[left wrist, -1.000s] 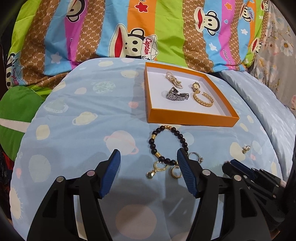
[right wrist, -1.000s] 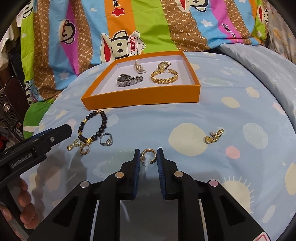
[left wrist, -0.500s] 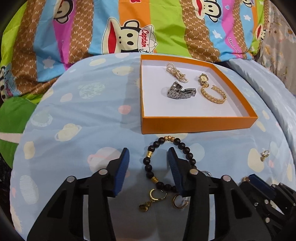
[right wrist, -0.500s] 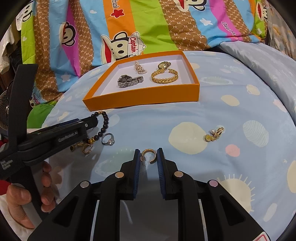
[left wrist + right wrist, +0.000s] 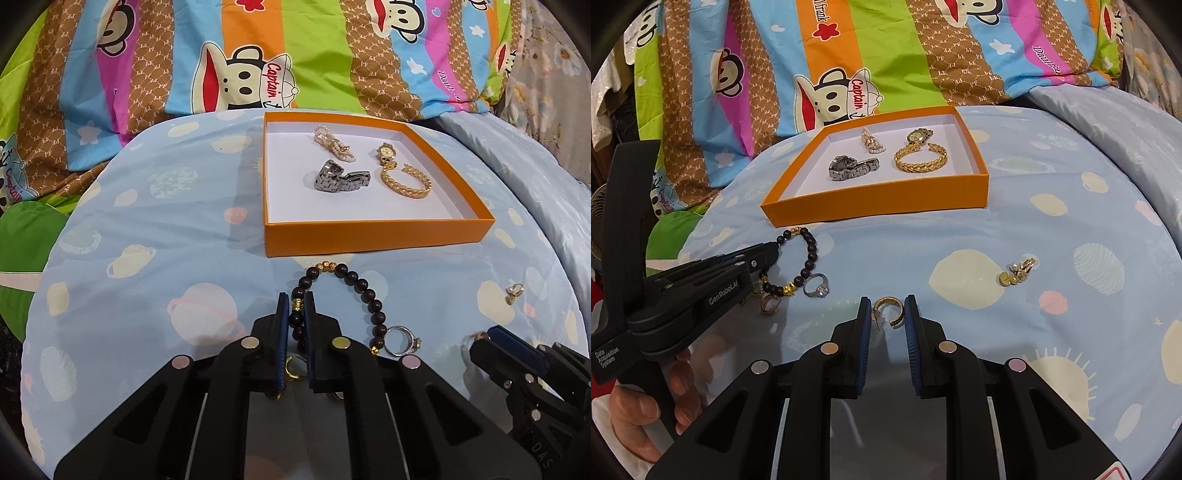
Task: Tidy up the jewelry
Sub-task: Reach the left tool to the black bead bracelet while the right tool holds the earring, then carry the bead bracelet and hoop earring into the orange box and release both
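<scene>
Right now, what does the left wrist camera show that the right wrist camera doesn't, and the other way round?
Only the left wrist view shows the left gripper with its jaws shut on the black bead bracelet. Only the right wrist view shows the person's hand and the gold hoop earring between the right gripper's jaws. Both show the orange tray, silver ring and pearl earring.

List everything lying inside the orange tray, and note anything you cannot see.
Inside the orange tray: a silver watch, a gold chain bracelet, a small gold watch and a pearl piece. The near wall hides a strip of the floor.
</scene>
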Demonstrator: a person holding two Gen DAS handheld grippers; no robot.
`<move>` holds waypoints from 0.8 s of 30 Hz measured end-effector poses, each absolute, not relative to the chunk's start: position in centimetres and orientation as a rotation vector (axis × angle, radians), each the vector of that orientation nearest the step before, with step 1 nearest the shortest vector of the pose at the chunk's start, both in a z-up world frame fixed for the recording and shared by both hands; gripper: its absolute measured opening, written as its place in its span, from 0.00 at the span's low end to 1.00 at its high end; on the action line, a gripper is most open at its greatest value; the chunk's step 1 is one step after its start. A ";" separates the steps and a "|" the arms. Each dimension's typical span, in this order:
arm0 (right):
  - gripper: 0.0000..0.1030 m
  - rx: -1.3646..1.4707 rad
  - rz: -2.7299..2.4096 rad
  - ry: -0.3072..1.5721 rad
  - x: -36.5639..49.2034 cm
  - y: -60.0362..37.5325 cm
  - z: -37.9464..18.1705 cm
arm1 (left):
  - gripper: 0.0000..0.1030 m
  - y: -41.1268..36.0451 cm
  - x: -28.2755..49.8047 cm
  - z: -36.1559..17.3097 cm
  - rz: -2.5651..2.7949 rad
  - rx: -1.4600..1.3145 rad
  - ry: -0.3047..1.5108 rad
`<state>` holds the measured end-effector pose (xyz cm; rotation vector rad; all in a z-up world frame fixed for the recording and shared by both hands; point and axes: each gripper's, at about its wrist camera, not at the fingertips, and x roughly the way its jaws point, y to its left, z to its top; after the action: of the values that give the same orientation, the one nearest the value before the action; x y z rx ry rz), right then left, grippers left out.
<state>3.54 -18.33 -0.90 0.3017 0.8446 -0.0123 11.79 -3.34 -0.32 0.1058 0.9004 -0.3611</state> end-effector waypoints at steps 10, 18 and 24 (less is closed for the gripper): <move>0.17 0.299 0.003 0.779 2.4 -18.3 1.7 | 0.06 -2.8 9.4 3.1 -0.407 0.074 0.845; 0.17 0.318 0.025 0.731 1.8 -19.0 4.3 | 0.07 -2.2 7.9 7.3 -0.452 0.050 0.771; 0.17 0.316 0.031 0.698 2.7 -20.3 6.0 | 0.07 -1.6 8.7 10.3 -0.445 0.049 0.706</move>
<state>2.74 -20.35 5.98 0.3160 0.6977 0.0315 8.69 -1.59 10.33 0.0485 0.7060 -0.4449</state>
